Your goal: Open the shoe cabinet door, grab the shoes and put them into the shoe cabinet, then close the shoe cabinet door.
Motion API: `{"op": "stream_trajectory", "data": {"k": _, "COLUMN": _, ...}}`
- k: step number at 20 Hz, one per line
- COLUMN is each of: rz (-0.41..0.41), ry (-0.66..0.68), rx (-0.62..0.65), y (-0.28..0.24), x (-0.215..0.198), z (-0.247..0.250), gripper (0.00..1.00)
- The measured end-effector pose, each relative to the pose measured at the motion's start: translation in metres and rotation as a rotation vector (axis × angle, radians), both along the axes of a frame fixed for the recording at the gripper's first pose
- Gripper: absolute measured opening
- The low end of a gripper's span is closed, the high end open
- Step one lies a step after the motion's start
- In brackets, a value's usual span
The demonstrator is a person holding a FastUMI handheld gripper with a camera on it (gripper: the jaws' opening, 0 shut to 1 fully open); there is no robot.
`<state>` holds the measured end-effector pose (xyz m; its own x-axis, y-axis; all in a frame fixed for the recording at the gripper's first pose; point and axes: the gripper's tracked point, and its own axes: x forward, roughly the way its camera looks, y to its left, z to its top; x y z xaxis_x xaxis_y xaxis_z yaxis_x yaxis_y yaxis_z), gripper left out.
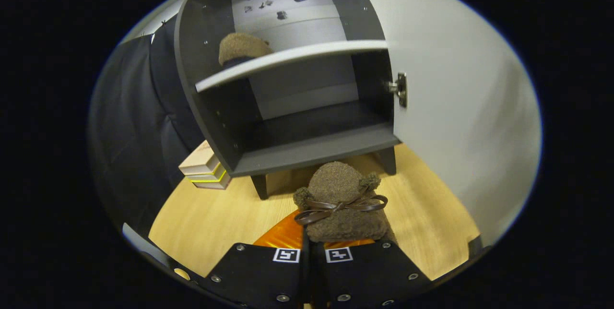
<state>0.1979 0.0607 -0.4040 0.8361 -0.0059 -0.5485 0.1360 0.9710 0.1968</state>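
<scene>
Cabinet point(307, 155) shelves one shoe point(242, 47) (gripper point(314, 246) seemingly closed).

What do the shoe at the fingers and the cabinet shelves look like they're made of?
The shoe, just ahead of the gripper, whose fingers look closed together on its near edge, looks like brown fuzzy fleece or boucle: nubbly surface, pompoms, a glossy leather-like bow. The cabinet looks like matte dark grey laminated board, with flat smooth panels and rows of drilled holes. Its door looks matte white.

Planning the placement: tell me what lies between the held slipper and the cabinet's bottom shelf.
Gripper view: nothing; only bare wooden floor below, between the brown slipper in the gripper and the bottom shelf.
</scene>
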Motion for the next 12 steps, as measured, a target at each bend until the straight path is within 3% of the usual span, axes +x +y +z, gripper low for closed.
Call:
{"op": "stream_trajectory", "data": {"k": 5, "rz": 0.019, "ry": -0.072, "rx": -0.042, "y": -0.002, "x": 0.008, "z": 0.091, "gripper": 0.05}}
{"op": "stream_trajectory", "data": {"k": 12, "rz": 0.043, "ry": -0.165, "rx": -0.102, "y": -0.013, "x": 0.022, "z": 0.167, "gripper": 0.05}}
